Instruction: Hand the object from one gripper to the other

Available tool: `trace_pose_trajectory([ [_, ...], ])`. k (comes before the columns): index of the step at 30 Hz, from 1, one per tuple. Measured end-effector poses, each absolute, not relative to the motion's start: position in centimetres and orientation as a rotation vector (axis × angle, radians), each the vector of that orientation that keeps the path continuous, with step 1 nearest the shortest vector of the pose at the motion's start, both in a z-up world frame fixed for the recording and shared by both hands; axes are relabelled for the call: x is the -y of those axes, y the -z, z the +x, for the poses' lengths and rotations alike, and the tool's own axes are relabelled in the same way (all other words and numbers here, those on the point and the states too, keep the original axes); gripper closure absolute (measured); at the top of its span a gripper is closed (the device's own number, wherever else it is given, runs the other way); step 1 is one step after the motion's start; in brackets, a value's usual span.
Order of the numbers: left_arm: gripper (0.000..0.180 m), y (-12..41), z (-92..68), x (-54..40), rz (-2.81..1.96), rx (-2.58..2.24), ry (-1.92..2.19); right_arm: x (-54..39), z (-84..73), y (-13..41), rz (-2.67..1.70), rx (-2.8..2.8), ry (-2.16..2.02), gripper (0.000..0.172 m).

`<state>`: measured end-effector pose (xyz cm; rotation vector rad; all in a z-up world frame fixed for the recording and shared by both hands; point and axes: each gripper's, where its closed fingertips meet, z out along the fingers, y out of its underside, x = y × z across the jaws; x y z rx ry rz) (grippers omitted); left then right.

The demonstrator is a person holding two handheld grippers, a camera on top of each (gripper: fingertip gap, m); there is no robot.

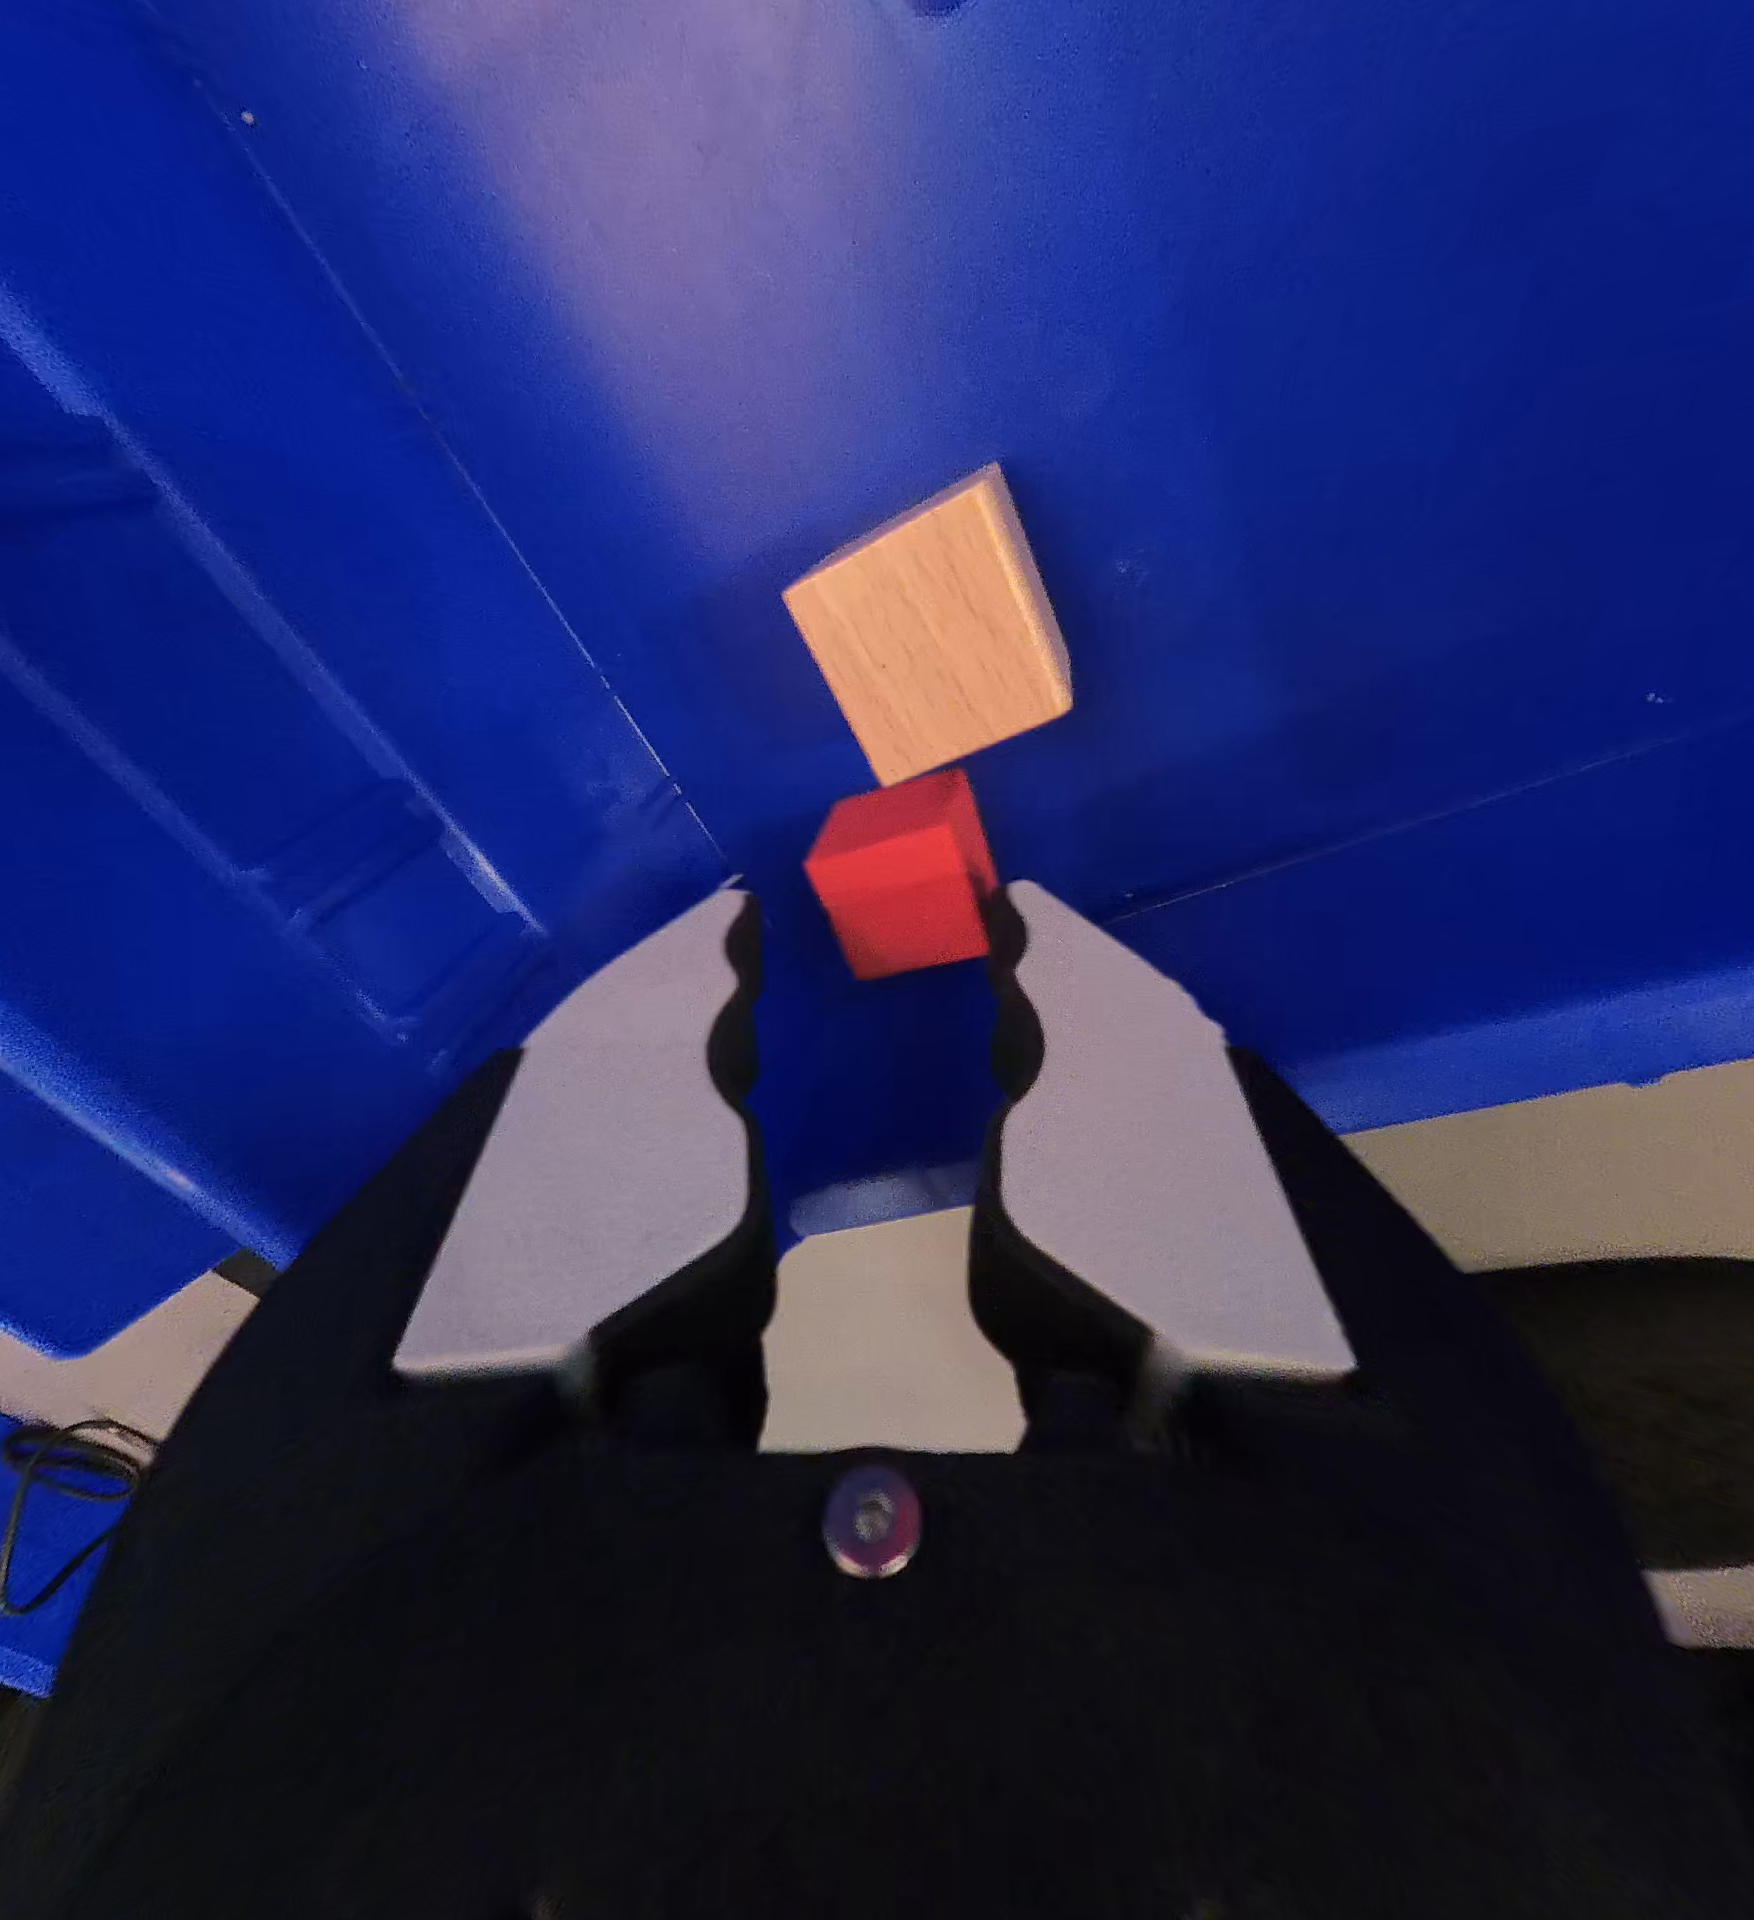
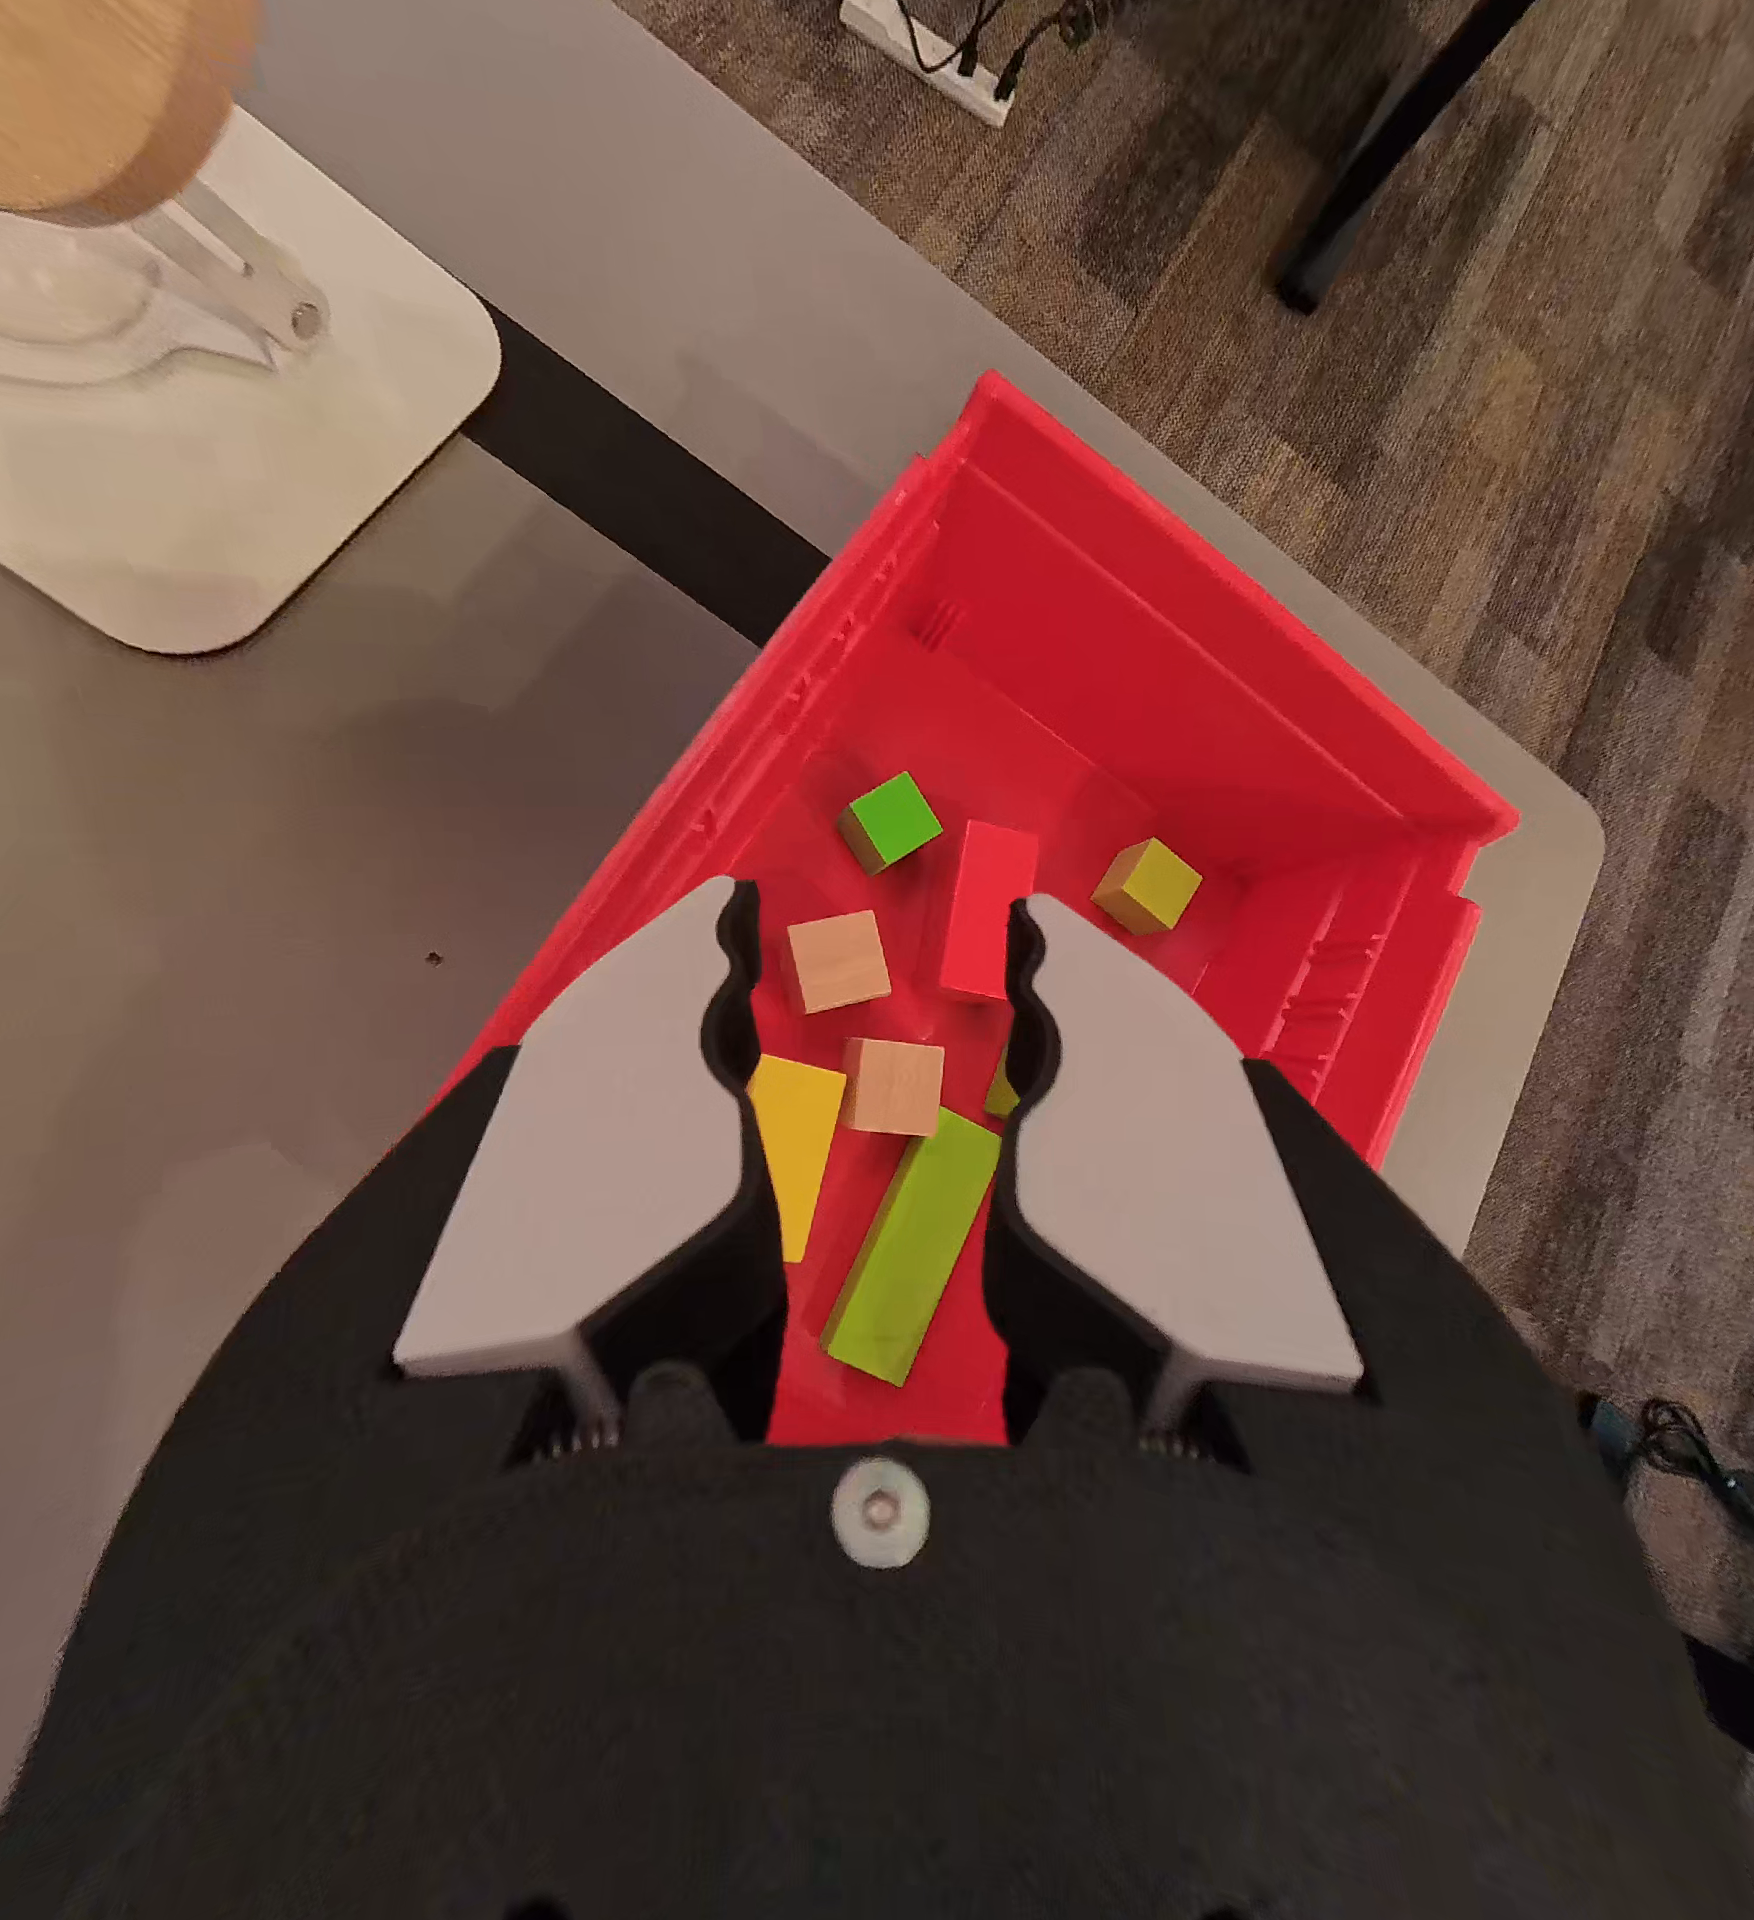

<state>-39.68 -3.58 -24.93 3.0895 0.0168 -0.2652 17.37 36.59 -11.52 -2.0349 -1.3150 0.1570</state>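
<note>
White lamp base [image 2: 177, 436], floor power strip [image 2: 930, 47]

Beneath me lay a pale grey table [image 2: 177, 935] with a rounded corner, and a black gap ran across it between two sections. On it, up to my left, stood the cream, rounded base of a lamp [image 2: 229, 468], with a blurred wooden shade [image 2: 52, 94] above it. Beyond the table's edge the floor [image 2: 1475, 364] was carpet in mixed browns and greys. A white power strip [image 2: 935, 52] with black cables lay on it, near a dark furniture leg [image 2: 1372, 156]. The light was warm and dim.
</note>
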Motion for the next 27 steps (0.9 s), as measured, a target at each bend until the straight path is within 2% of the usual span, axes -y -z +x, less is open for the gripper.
trace_pose_trajectory([
  [6, 0.153, 24.7, -39.3, 3.0, 3.131, 0.079, 0.257, -34.8, 16.2, 9.3, -1.94, 1.319, -0.196, 0.129],
  [12, 0.154, 22.3, -38.0, 1.6, 3.405, 0.091, 0.134, -30.0, 13.2, 5.8, -1.743, 1.385, -0.259, 0.129],
  [17, 0.154, 18.4, -34.3, 0.0, 3.713, 0.101, -0.305, -21.6, 7.0, 2.6, -1.409, 1.522, -0.408, 0.123],
  [20, 0.154, 14.0, -29.4, -1.0, 3.853, 0.269, -0.785, -14.7, 1.6, 2.4, -1.163, 1.639, -0.51, 0.118],
  [23, 0.154, 9.8, -22.9, -1.5, 3.828, 0.543, -1.255, -9.3, -3.4, 3.4, -0.945, 1.716, -0.532, 0.114],
  [27, 0.154, 6.8, -15.0, -1.6, 3.622, 0.875, -1.717, -4.6, -7.8, 4.4, -0.743, 1.749, -0.529, 0.118],
])
